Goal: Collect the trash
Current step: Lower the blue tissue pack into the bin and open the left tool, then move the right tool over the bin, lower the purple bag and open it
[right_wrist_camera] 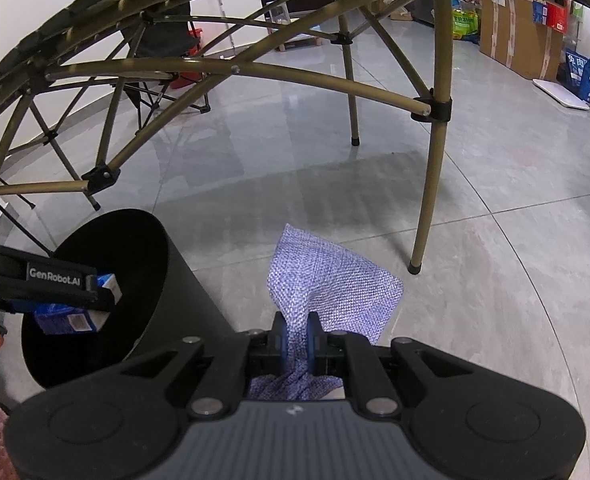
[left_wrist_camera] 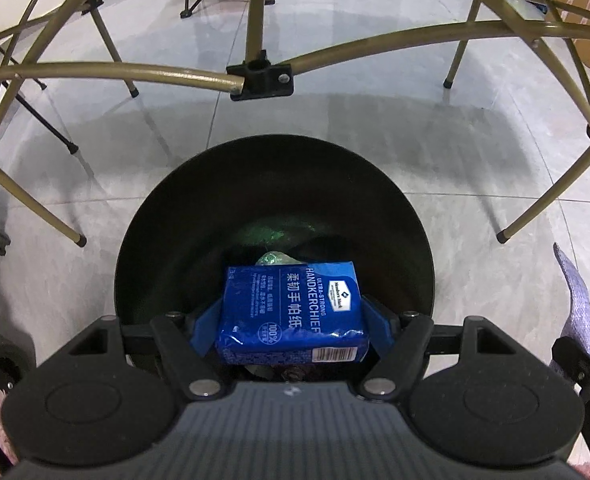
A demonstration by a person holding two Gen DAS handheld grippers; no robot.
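Tissue pack (left_wrist_camera: 293, 314), clamped by the left gripper (left_wrist_camera: 293, 320), hangs over the black bin (left_wrist_camera: 167, 216) at lower centre, seemingly for dropping; right gripper (right_wrist_camera: 298, 340) pinches a cloth (right_wrist_camera: 327, 284).

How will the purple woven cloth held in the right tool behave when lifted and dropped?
Probably floppy: the purple cloth bunches between the right tool and folds above it. Likely light, and its coarse weave should resist slipping.
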